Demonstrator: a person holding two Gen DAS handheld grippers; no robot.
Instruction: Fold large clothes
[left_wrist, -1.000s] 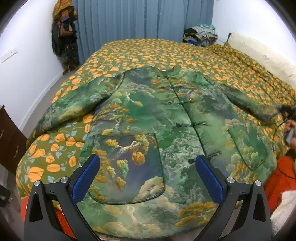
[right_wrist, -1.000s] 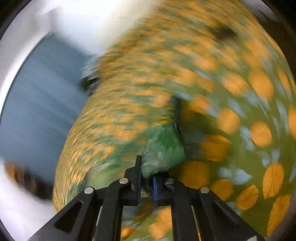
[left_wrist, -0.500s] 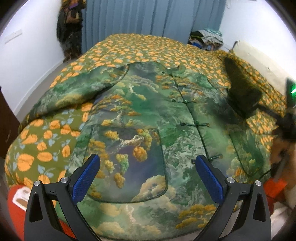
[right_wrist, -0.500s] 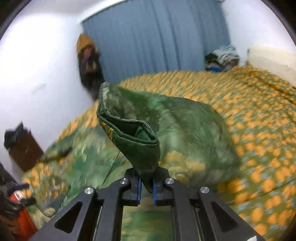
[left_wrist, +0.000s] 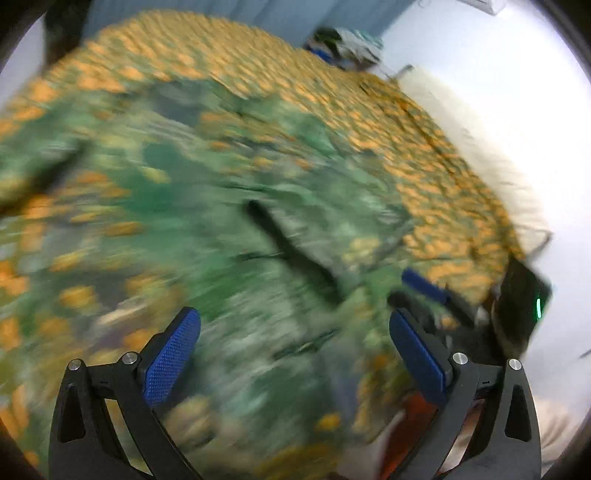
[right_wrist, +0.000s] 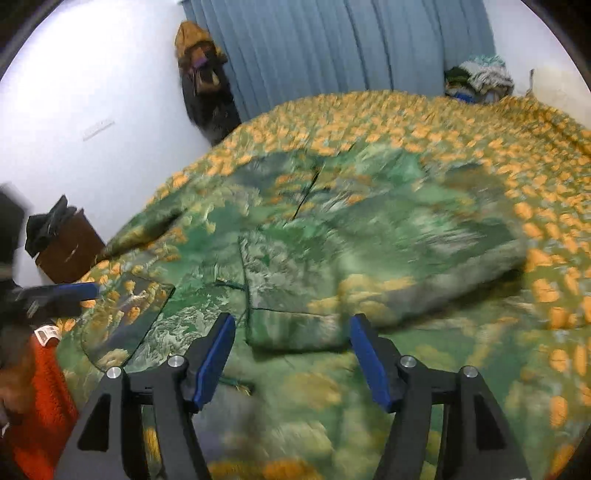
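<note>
Jacket (right_wrist: 295, 236) on bed, folded sleeve just beyond opening right gripper (right_wrist: 291, 354)

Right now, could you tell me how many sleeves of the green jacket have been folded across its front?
1: the folded sleeve lies across the jacket front; the other sleeve stretches out over the bedspread towards the wall.

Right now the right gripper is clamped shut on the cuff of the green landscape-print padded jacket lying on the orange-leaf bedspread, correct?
Not quite. The right gripper is not clamped: its jaws are opening, with nothing pressed between them. The cuff lies just ahead, on the green landscape-print padded jacket, on the orange-leaf bedspread. The right wrist view shows this.
</note>
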